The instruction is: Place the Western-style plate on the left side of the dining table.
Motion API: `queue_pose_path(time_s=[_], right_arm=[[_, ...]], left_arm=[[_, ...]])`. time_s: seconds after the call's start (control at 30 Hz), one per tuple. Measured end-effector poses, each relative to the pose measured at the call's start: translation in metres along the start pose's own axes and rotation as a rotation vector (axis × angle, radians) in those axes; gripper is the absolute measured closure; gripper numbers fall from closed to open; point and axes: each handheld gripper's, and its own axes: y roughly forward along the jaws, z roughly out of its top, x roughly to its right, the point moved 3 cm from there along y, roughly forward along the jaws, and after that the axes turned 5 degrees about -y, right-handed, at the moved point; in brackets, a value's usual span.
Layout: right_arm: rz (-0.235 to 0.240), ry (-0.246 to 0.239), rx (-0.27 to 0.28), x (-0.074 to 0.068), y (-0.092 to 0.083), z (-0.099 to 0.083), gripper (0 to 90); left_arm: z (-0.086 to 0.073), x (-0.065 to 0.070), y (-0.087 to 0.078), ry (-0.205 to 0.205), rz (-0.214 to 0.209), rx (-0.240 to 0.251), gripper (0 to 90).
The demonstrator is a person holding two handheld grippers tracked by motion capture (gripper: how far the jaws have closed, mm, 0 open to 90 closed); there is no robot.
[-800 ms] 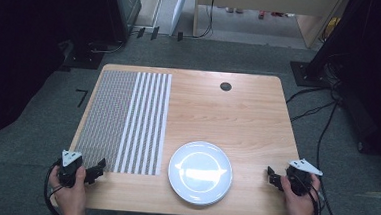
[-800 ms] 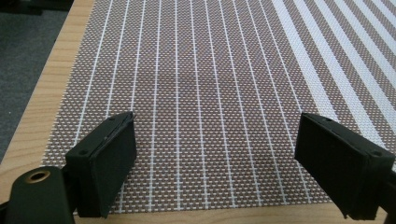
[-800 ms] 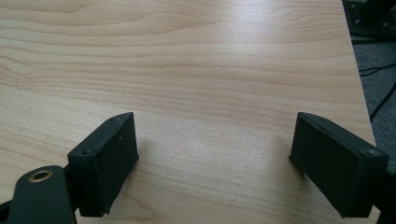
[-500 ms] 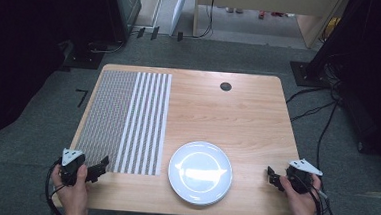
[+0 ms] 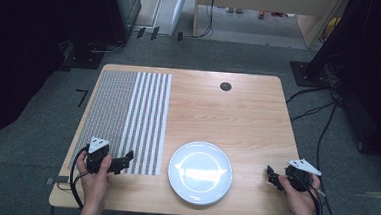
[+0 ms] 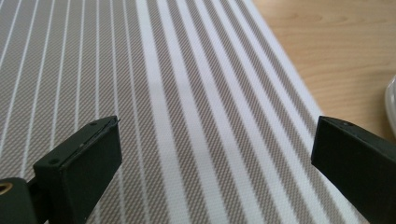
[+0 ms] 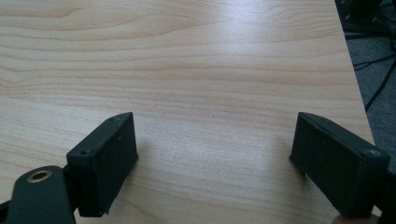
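Striped placemat (image 5: 125,118) lies flat on the desk's (image 5: 238,115) left half; white plate (image 5: 200,172) sits just right of it, near front edge. Left tool (image 5: 124,159) hovers over the mat's near corner, jaws wide apart. Right tool (image 5: 270,174), also apart, over bare wood. Judged: approach stage; next, lower and pinch the mat edge.

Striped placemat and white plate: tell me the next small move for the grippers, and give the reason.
Probably ease the left gripper forward and down onto the striped placemat near its near right corner. Its jaws stand wide open over the mat and hold nothing. The white plate sits on bare wood beside the mat, and the right gripper, open too, hovers over the table to the plate's right.
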Motion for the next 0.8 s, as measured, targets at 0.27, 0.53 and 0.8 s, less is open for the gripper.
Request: queue_pose_path(time_s=[0.27,0.53,0.8], right_arm=[[-0.001,-0.001,0.001,0.0,0.0,0.0,13.7],[-0.001,-0.001,0.001,0.0,0.0,0.0,13.7],[-0.035,0.042,0.003,-0.004,-0.002,-0.001,14.5]], left_arm=[[0.004,0.026,0.013,0.01,-0.029,0.063,1.8],[-0.01,0.04,0.02,0.018,-0.085,0.032,1.9],[-0.019,0.047,0.02,0.032,-0.109,-0.002,1.9]])
